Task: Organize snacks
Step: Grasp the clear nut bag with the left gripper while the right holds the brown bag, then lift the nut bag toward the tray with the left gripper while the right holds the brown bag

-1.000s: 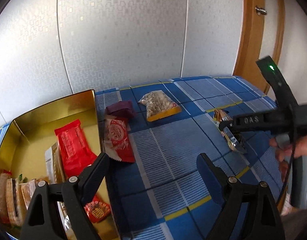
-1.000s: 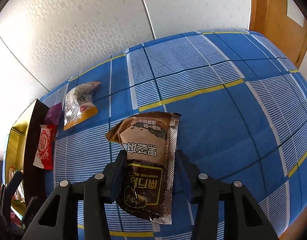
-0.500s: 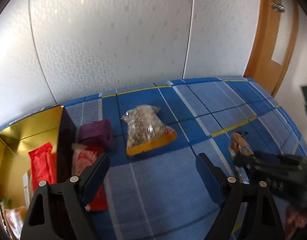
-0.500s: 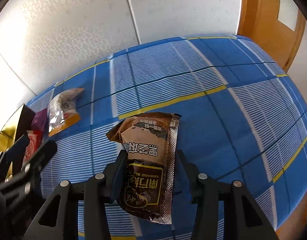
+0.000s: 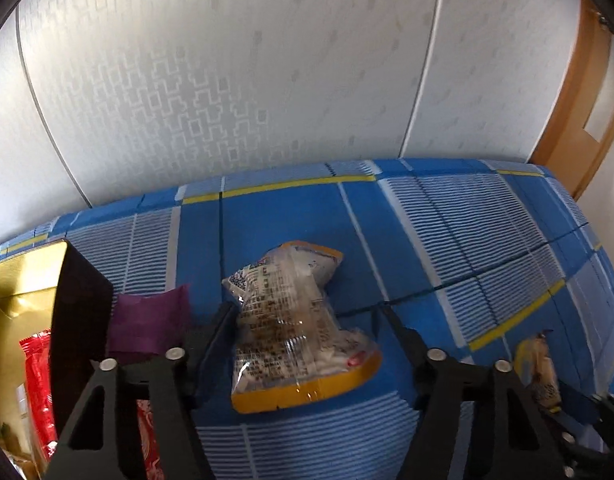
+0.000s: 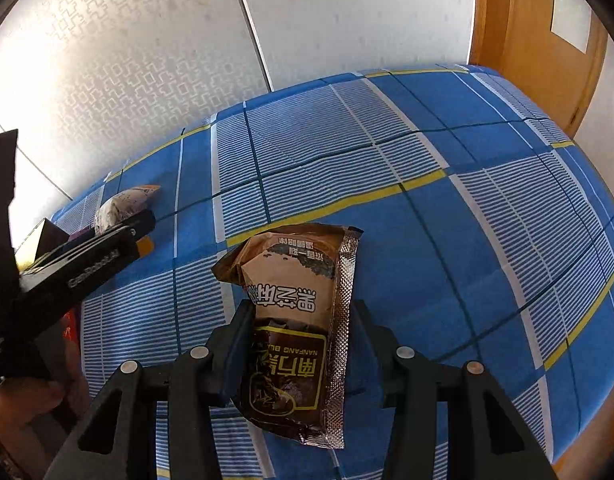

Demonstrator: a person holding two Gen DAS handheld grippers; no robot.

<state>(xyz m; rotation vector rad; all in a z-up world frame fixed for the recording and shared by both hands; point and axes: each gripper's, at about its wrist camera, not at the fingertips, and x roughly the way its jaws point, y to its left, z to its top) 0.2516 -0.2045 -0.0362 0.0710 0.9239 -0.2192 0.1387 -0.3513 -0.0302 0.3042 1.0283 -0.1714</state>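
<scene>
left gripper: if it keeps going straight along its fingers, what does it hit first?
Most likely the clear snack bag with the yellow base, which lies between the closing jaws of the left gripper. Under it is the blue cloth.

White patterned wall panels (image 5: pixel 235 92); wooden door (image 6: pixel 535 40); blue plaid cloth (image 6: pixel 487 216).

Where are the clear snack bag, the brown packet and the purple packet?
clear snack bag (image 5: pixel 295 328), left wrist view, printed middle.
brown packet (image 6: pixel 295 320), right wrist view, middle of front.
purple packet (image 5: pixel 149 322), left wrist view, flat face.
</scene>
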